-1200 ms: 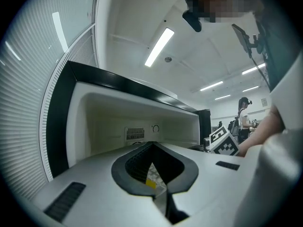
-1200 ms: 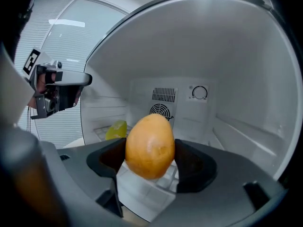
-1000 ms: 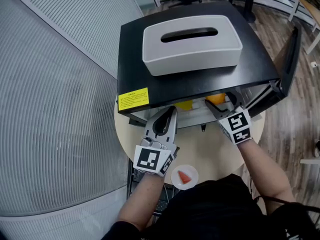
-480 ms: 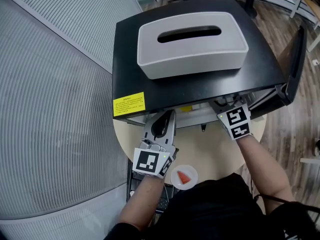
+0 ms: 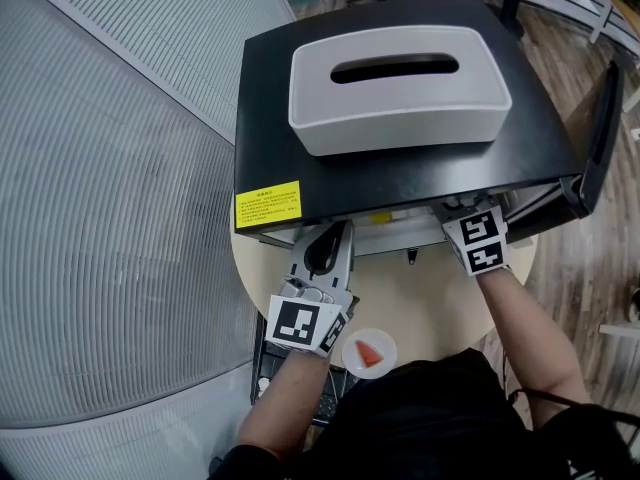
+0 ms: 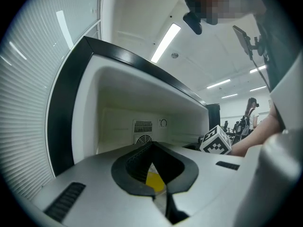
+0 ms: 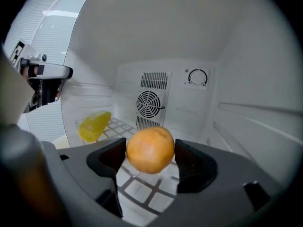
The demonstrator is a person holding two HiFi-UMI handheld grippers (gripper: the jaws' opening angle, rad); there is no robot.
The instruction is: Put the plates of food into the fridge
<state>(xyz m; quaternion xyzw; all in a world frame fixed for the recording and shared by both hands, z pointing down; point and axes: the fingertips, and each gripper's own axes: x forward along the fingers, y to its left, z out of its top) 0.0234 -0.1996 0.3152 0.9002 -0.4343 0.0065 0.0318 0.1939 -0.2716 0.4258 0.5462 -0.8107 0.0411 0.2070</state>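
A black mini fridge (image 5: 330, 183) stands open on a round beige table (image 5: 430, 298). My right gripper (image 7: 150, 161) reaches inside it, shut on an orange (image 7: 150, 148) held just above the white wire shelf (image 7: 142, 190). In the head view only its marker cube (image 5: 480, 240) shows under the fridge's top. A yellow piece of food (image 7: 94, 126) lies on the shelf at the left. My left gripper (image 5: 337, 234) hovers level at the fridge's mouth, jaws shut and empty. A small white plate (image 5: 369, 353) with a red wedge sits at the table's near edge.
A grey tissue box (image 5: 400, 88) lies on the fridge's top. The fridge door (image 5: 600, 138) hangs open at the right. A fan grille (image 7: 152, 103) and a dial (image 7: 198, 77) mark the back wall. Ribbed glass panels (image 5: 120, 218) stand to the left.
My right gripper has pushed deeper into the fridge, so the orange is now hidden under the fridge's top in the head view. The left gripper has stayed where it was.
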